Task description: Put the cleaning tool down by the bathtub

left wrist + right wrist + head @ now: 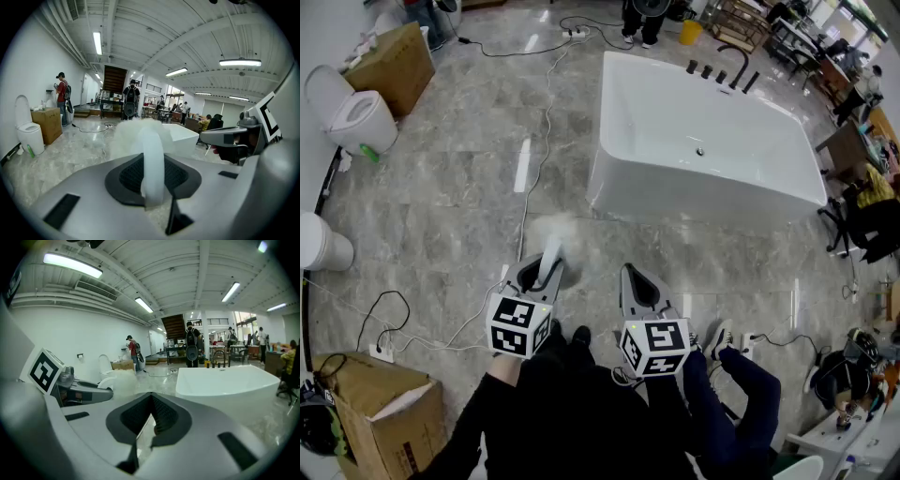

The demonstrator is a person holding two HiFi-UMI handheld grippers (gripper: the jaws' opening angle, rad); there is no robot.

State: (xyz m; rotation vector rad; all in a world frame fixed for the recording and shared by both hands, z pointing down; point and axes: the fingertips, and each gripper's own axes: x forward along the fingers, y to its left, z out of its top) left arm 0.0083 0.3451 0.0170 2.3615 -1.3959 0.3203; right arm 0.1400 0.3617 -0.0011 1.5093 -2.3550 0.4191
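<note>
My left gripper [546, 272] is clamped on the white handle of the cleaning tool [551, 246]. The handle runs straight out along the jaws, and its fluffy head leads forward and slightly down over the floor [469, 187]. The bathtub [694, 141] lies ahead and to the right of that head, with its near left corner the closest part, still apart from the tool. My right gripper [636, 281] sits just beside the left one and more squarely in front of the tub's near wall, but its jaws are drawn together on nothing, so I judge it has no part here. I reckon the coming move is forward and a little right, then lowering the tool onto the floor by the tub's near wall.
</note>
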